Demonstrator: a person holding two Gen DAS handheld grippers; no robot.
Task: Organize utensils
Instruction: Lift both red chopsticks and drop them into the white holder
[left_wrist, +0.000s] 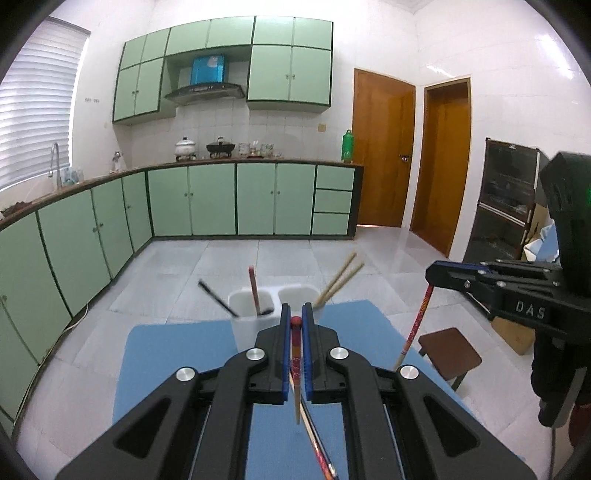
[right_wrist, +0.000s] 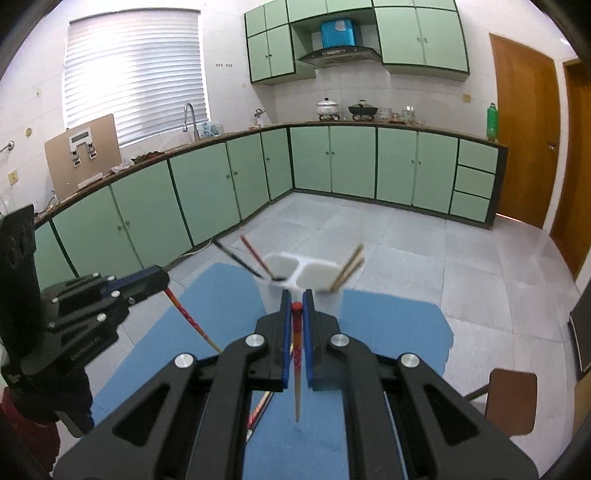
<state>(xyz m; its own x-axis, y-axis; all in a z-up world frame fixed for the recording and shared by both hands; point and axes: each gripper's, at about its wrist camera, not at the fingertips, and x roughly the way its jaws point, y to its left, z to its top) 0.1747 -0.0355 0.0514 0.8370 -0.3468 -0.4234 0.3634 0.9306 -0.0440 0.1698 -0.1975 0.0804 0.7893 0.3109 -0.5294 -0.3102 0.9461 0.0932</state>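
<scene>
Left gripper (left_wrist: 295, 321): I have it clamped on a red chopstick (left_wrist: 296, 363) near its top, above the blue mat (left_wrist: 177, 354). Right gripper (right_wrist: 295, 306): clamped on its mate (right_wrist: 297, 354). Both light, stiff, slippery; I'd judge top-end holds apt to pivot. White holder (left_wrist: 255, 299) just ahead.

Left gripper (left_wrist: 296, 320) jaws clamped; right gripper (right_wrist: 296, 305) likewise.

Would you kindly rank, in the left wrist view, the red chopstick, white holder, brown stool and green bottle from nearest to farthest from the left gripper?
1. Red chopstick, clamped in the left gripper.
2. White holder, just ahead on the blue mat.
3. Brown stool, on the floor to the right.
4. Green bottle, on the far counter.
</scene>
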